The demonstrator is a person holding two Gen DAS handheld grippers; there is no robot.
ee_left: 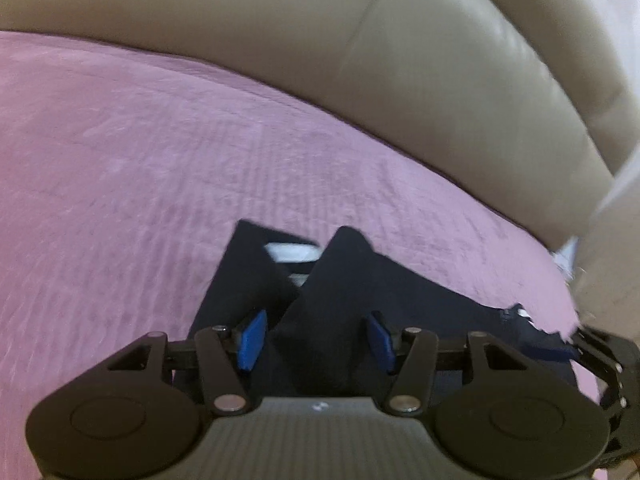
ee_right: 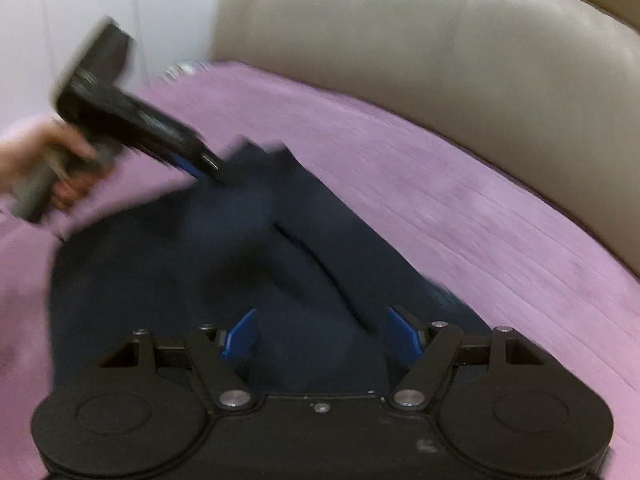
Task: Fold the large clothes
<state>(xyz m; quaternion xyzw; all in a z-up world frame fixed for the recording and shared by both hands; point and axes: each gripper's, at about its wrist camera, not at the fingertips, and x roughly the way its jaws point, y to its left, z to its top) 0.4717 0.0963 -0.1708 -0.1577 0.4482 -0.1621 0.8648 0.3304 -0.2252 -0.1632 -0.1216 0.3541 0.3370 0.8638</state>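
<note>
Navy garment [ee_right: 224,264] lies beneath both grippers; left fingers [ee_left: 252,340] and right fingers [ee_right: 240,336] spread, gripping nothing.

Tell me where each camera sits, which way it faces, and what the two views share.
Left wrist: on the left gripper, looking down along its open jaws at the dark garment on the purple cover; the right gripper shows at the right edge.
Right wrist: on the right gripper, jaws open over the same garment; the left gripper and the hand holding it show at left.
Shared: garment, cover, beige sofa back.
</note>
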